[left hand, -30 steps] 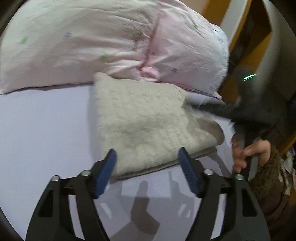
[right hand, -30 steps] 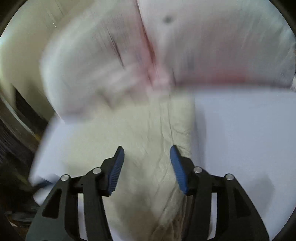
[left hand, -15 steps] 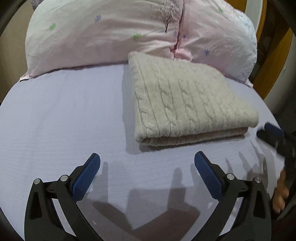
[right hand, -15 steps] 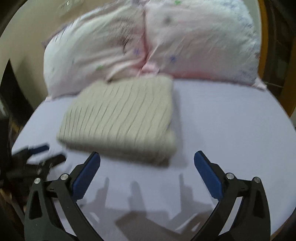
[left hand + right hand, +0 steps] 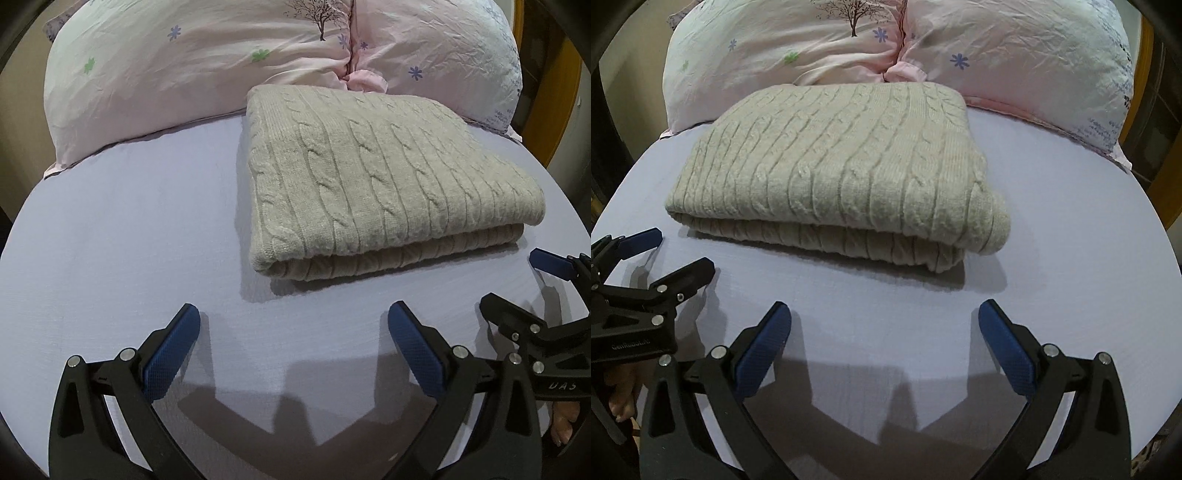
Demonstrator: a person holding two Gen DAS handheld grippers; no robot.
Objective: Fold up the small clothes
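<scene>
A beige cable-knit sweater (image 5: 373, 177) lies folded into a thick rectangle on the lilac bed sheet (image 5: 122, 251), its far edge against the pillows. It also shows in the right wrist view (image 5: 842, 162). My left gripper (image 5: 293, 332) is open and empty, held back from the sweater's near edge. My right gripper (image 5: 884, 332) is open and empty, also short of the near edge. The right gripper appears at the right edge of the left wrist view (image 5: 524, 284), and the left gripper at the left edge of the right wrist view (image 5: 672, 254).
Two pink floral pillows (image 5: 192, 66) (image 5: 1027, 59) lie across the head of the bed behind the sweater. A wooden frame (image 5: 565, 110) stands at the right. Bare sheet (image 5: 1071, 240) spreads around the sweater.
Both grippers have pulled back from the folded sweater and opened wide. The sweater lies still on the sheet.
</scene>
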